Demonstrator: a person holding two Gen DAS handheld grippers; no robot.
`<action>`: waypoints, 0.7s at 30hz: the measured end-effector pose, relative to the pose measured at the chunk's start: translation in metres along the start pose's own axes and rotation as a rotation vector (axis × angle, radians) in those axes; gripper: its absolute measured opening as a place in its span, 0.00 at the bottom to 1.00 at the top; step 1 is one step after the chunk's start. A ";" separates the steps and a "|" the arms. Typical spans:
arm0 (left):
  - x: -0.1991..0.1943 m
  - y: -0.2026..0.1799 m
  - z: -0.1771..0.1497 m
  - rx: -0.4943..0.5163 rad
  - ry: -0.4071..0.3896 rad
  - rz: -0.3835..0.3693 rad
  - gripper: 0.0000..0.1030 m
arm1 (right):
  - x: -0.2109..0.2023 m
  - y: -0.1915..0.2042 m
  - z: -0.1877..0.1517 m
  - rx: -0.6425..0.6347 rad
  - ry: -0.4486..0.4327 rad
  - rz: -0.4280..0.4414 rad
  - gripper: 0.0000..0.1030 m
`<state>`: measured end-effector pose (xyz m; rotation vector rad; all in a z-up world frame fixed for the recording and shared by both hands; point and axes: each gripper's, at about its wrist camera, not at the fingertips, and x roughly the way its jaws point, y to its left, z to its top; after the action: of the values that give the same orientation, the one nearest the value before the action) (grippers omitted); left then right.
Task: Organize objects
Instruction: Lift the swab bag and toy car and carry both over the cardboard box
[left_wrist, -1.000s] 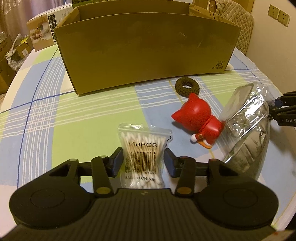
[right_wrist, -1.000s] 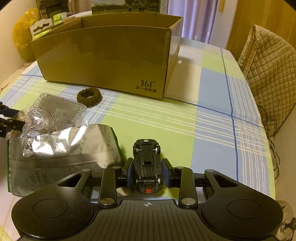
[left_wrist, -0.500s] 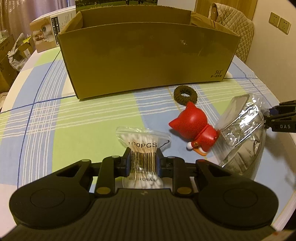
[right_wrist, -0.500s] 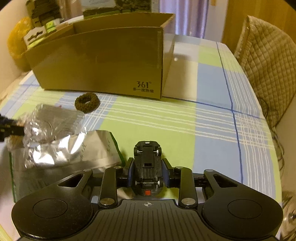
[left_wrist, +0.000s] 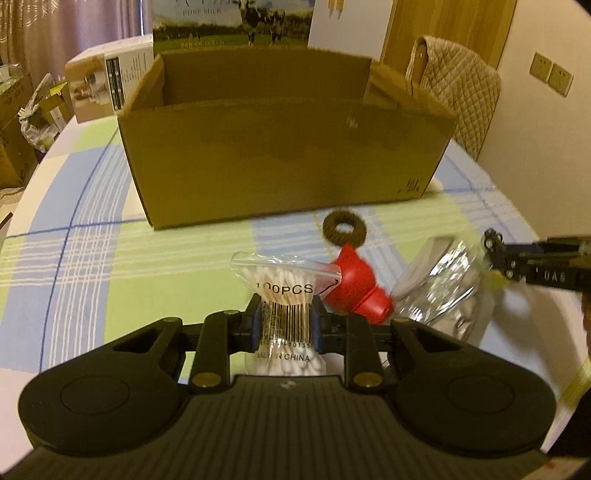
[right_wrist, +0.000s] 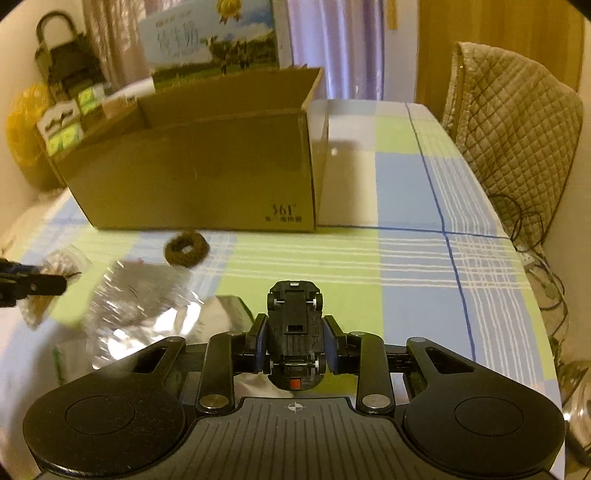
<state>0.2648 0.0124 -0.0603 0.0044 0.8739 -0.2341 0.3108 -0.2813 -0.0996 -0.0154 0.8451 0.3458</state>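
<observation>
Pinching the crinkly bag of cotton swabs (left_wrist: 286, 314) at bottom centre, the left gripper (left_wrist: 286, 325) has lifted it off the checked tablecloth (left_wrist: 92, 273); a second ago its jaws stood wide around it. Likewise raised, the right gripper (right_wrist: 295, 341) stays clamped on a hard black toy car (right_wrist: 295, 332), belly up. Both loads look ready for boxing. Beyond lie a glossy red figurine (left_wrist: 354, 291), shiny foil packets (right_wrist: 140, 299), a fuzzy brown hair tie (left_wrist: 344, 228), then the open cardboard box (left_wrist: 280, 162) at upper centre
</observation>
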 end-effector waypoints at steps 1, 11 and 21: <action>-0.004 -0.001 0.003 -0.003 -0.007 0.001 0.20 | -0.005 0.002 0.001 0.013 -0.005 0.005 0.27; -0.049 -0.004 0.022 -0.044 -0.044 0.016 0.20 | -0.046 0.051 0.024 -0.019 -0.023 0.074 0.27; -0.084 0.000 0.040 -0.029 -0.068 0.039 0.20 | -0.060 0.090 0.052 -0.089 -0.029 0.108 0.27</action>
<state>0.2436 0.0256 0.0296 -0.0131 0.8089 -0.1844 0.2853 -0.2063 -0.0098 -0.0472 0.8032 0.4844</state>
